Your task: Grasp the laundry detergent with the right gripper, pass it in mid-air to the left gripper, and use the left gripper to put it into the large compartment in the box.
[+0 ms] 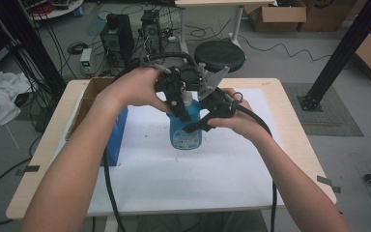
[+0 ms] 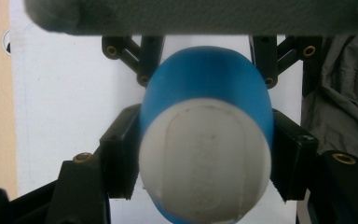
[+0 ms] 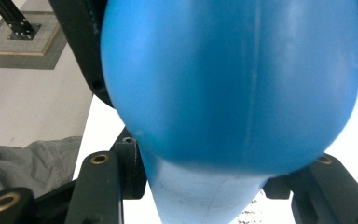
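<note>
A blue plastic bottle (image 1: 185, 130) with a white cap (image 2: 204, 158) stands upright on the white sheet (image 1: 222, 164) at the middle of the table. My left gripper (image 1: 176, 100) comes down from above and is shut on the bottle's top; in the left gripper view its black pads (image 2: 121, 156) press both sides just below the cap. My right gripper (image 1: 199, 123) reaches in from the right and is shut on the bottle's body (image 3: 228, 84), which bulges between its jaws in the right gripper view. The label faces the person.
An open cardboard box (image 1: 88, 96) with a blue panel (image 1: 118, 133) beside it sits at the table's left edge. Beyond the far edge are a black stool (image 1: 220, 55) and electronics (image 1: 118, 34) on the floor. A black post (image 1: 340, 60) rises at the right.
</note>
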The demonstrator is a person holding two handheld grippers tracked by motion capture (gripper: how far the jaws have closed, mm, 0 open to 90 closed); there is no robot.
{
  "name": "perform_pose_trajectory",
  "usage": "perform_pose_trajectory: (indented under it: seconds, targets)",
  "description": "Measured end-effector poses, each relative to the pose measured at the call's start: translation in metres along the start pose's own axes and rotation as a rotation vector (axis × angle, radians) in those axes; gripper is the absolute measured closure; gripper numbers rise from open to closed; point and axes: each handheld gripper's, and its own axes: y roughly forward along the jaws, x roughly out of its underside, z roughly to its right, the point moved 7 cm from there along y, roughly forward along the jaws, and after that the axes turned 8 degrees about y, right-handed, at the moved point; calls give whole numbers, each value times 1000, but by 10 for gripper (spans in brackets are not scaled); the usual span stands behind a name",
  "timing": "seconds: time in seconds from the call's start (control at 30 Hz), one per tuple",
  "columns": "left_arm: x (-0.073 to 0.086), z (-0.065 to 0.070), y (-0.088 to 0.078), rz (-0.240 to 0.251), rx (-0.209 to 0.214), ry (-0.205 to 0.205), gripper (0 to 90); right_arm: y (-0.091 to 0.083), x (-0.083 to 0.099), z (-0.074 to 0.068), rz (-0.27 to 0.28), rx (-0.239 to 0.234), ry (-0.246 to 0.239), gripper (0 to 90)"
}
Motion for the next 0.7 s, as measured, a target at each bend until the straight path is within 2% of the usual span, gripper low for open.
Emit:
perform_pose_trajectory:
  seconds: [0.03,0.17,0.3,0.33,0.4,0.47,0.5,0.53,0.57,0.6,0.63,0.67,0.7]
  targets:
    - [0,0,0,-4,9,-5,382,0,1,0,-2,2,0,464]
    - [0,-1,1,-4,1,5,384,1,1,1,-7,8,-4,461]
    - [0,-1,0,4,9,-14,385,1,1,1,2,8,-4,448]
    - [0,-2,0,7,11,-27,386,2,0,1,6,13,-5,434]
    - [1,-3,-2,6,13,-39,386,3,-1,0,19,3,-4,327]
    - [3,-7,-6,-1,0,-79,386,3,-1,1,18,24,0,297]
    - [3,-7,-6,-1,0,-79,386,3,0,2,11,35,-1,282]
    - [5,-10,-10,-15,-11,-110,387,2,2,2,5,41,0,271]
    - [5,-10,-10,-15,-11,-110,386,1,3,3,6,49,8,250]
    - [8,-13,-16,-22,-23,-149,386,0,4,4,4,56,13,248]
    - [8,-13,-16,-22,-23,-149,386,0,4,4,4,56,13,248]
    - [11,-15,-20,-31,-29,-188,386,-4,7,7,1,70,18,240]
    - [11,-15,-20,-31,-29,-188,386,-4,7,7,1,70,18,240]
